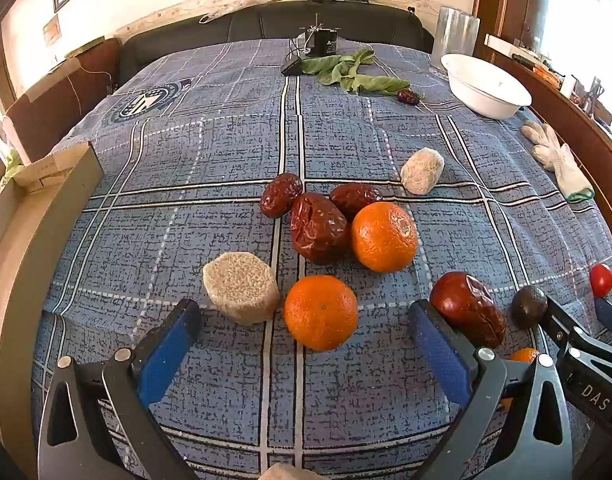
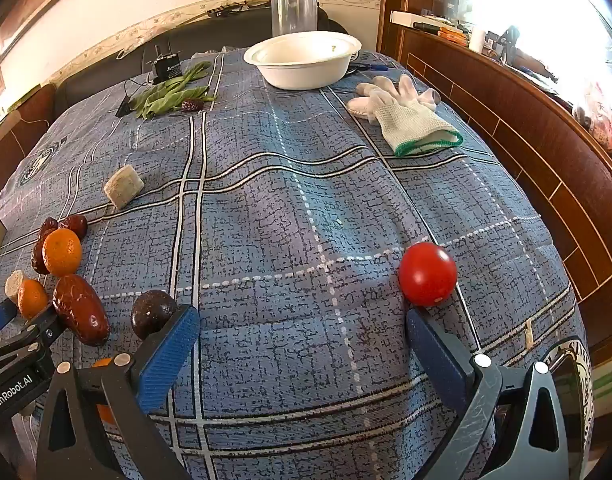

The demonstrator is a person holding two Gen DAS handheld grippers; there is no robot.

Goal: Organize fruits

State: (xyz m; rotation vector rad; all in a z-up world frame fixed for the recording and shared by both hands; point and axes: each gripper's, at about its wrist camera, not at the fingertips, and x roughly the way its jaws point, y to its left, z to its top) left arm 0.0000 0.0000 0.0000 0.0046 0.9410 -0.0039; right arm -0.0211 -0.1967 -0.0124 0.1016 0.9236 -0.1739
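your left gripper [image 1: 302, 320] stands wide open and holds nothing; the near orange [image 1: 320, 312] sits on the blue checked cloth [image 1: 210, 160] between its blue pads, touching neither; a beige cake [image 1: 242, 287] lies just left of that orange, a second orange [image 1: 384, 237] and a cluster of red dates [image 1: 318, 227] beyond it; your right gripper [image 2: 302, 320] is equally wide and empty; the red tomato [image 2: 427, 273] rests at its right fingertip, far right of the near orange.
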